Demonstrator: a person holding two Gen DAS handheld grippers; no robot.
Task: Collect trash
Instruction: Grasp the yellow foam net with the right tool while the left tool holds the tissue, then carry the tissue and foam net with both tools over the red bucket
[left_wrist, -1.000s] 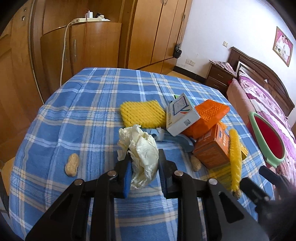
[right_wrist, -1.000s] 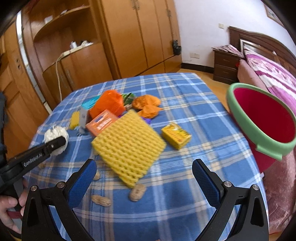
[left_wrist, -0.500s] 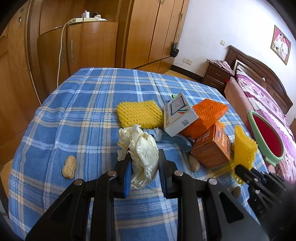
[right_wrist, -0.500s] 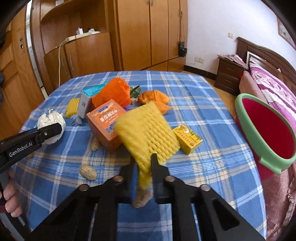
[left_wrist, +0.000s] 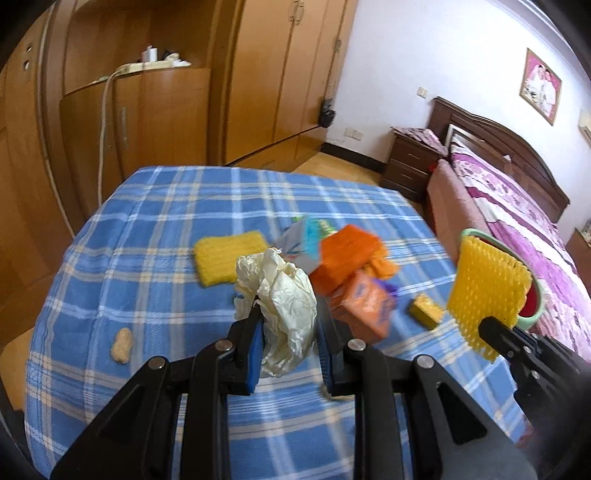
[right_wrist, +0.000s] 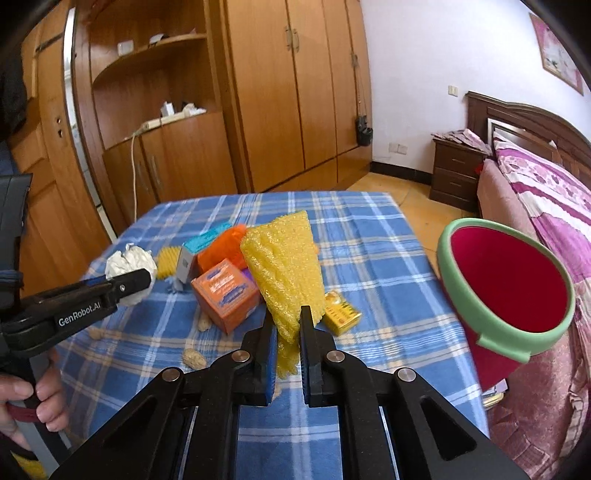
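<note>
The left gripper (left_wrist: 287, 334) pinches a crumpled white tissue (left_wrist: 284, 306) and the right gripper (right_wrist: 288, 332) clamps a yellow foam net (right_wrist: 286, 273), both lifted higher off the blue plaid table (right_wrist: 369, 258) than before, beside the red bin (right_wrist: 506, 280), its base hidden.

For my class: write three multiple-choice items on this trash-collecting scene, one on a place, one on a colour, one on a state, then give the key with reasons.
1. Where is the red bucket?
A. at the table's right edge
B. on the wardrobe shelf
C. under the orange box

2. What colour is the foam net in the right gripper?
A. white
B. yellow
C. blue

3. What state is the left gripper in?
A. open and empty
B. lying on the table
C. shut on the crumpled paper

Key: A, the bucket stands beside the blue checked cloth; B, the net is yellow; C, both fingers clamp the paper.
</note>
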